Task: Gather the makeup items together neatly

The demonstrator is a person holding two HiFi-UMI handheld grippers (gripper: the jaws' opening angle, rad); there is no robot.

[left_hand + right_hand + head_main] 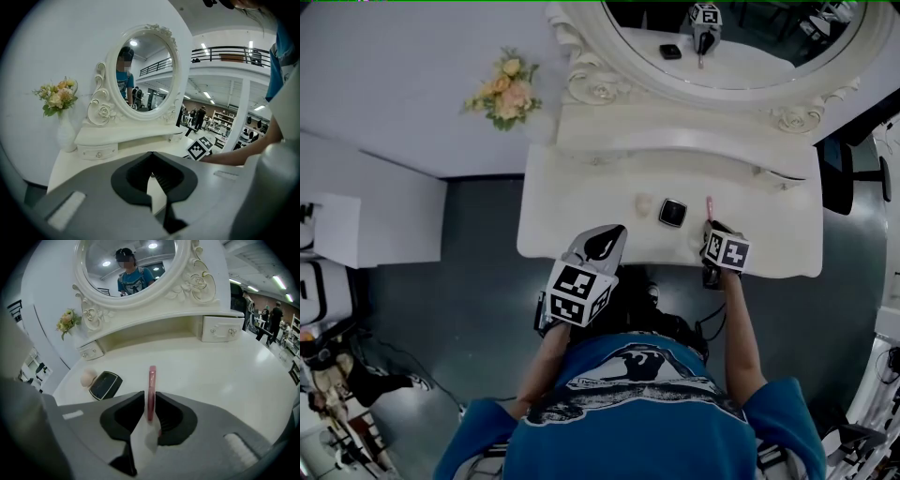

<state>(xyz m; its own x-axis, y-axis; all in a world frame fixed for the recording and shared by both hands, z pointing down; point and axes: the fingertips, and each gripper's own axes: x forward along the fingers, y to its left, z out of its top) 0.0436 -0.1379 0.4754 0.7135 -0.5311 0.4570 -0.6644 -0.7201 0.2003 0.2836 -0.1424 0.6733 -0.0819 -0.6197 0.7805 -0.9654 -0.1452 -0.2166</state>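
Note:
A slim pink makeup stick (151, 390) lies on the white vanity top (581, 187), pointing toward the mirror; it also shows as a small stick (709, 208) in the head view. My right gripper (150, 395) sits over its near end with the jaws open a little on either side of it, a thin gap showing on the left. To the left lie a black compact (105, 385) (672, 212) and a beige sponge puff (87, 378) (643, 203). My left gripper (609, 234) (151, 153) hovers at the table's front edge, shut and holding nothing.
An oval mirror (731, 37) in a carved white frame stands at the back above a raised shelf with small drawers (225, 329). A vase of flowers (504, 92) (58, 96) stands at the far left. The floor is dark grey beyond the front edge.

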